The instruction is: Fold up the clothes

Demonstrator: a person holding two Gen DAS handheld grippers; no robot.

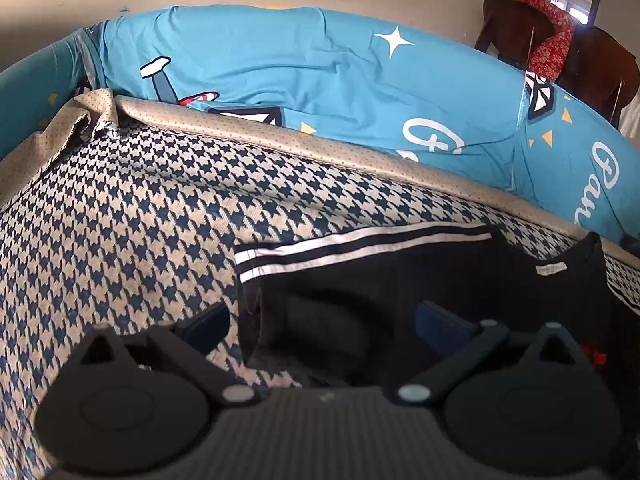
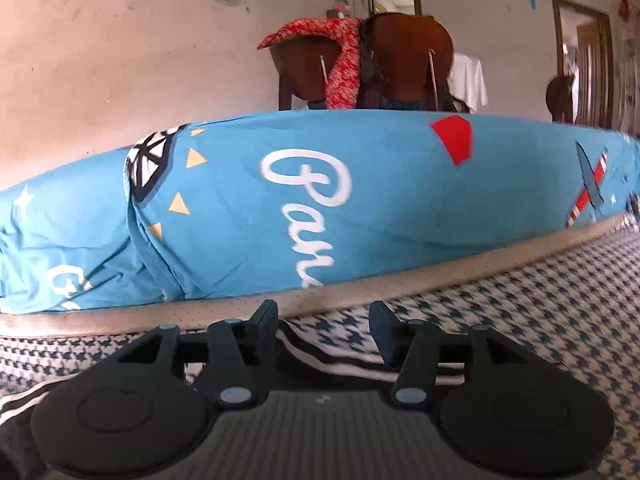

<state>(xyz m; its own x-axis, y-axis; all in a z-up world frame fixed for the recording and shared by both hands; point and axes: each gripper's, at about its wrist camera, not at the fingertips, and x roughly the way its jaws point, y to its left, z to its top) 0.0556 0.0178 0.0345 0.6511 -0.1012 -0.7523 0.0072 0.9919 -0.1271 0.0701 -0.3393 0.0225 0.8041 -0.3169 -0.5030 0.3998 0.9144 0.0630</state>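
A black garment with two white stripes along its edge lies flat on the houndstooth bed cover. My left gripper hangs just over the garment's left folded edge, jaws wide apart: one finger over the cover, the other over the black cloth, neither pad pressing. In the right wrist view the striped edge of the garment runs under my right gripper. Its two fingers stand apart and the cloth shows in the gap below them, not pinched.
A rolled blue quilt with white lettering lies along the far side of the bed, behind a tan dotted border. Beyond it stand a brown chair draped with red cloth, a wall and a doorway.
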